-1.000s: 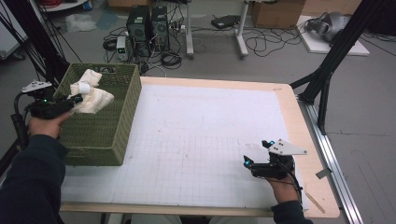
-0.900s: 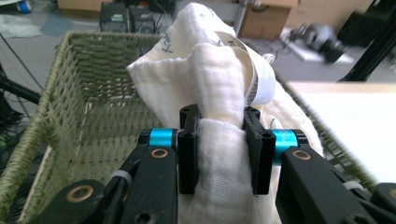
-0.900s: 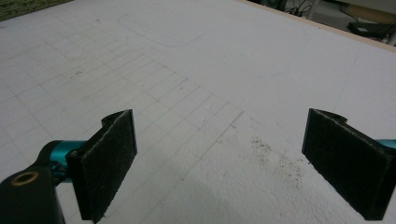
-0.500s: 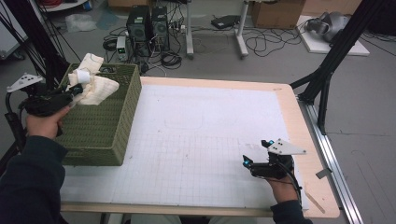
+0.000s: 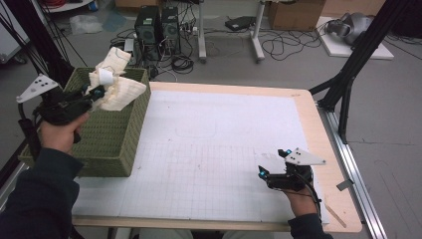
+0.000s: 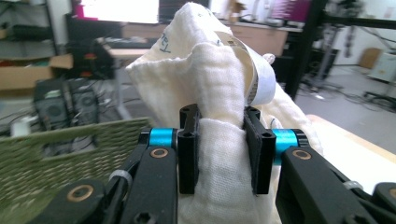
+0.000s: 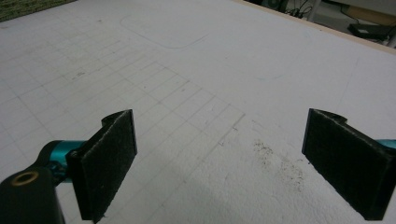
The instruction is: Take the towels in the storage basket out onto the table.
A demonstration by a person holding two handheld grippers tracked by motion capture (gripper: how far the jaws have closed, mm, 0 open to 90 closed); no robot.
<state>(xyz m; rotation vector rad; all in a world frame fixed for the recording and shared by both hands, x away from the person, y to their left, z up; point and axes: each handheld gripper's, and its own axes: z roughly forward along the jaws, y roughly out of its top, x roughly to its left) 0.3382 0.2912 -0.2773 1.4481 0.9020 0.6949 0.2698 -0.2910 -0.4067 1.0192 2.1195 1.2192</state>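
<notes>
Right gripper [image 5: 267,168]: nearest me, low over the white gridded mat [image 5: 214,149] at the table's near right; I see its jaws spread wide with bare mat between them.
Left gripper [image 5: 94,92]: I have it raised above the green woven basket [image 5: 107,142], jaws clamped on the cloth.
Cream cloth [image 5: 117,89]: bunched, hanging in my left jaws over the basket's far end.
Beyond: computer towers [image 5: 157,25] on the floor.

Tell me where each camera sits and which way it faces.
High view: above the person's side, looking forward and down at the table; both forearms show.
Left gripper view: on the left gripper, facing the cream cloth its fingers clamp.
Right gripper view: on the right gripper, facing the white mat.
Shared: cloth, green basket.
</notes>
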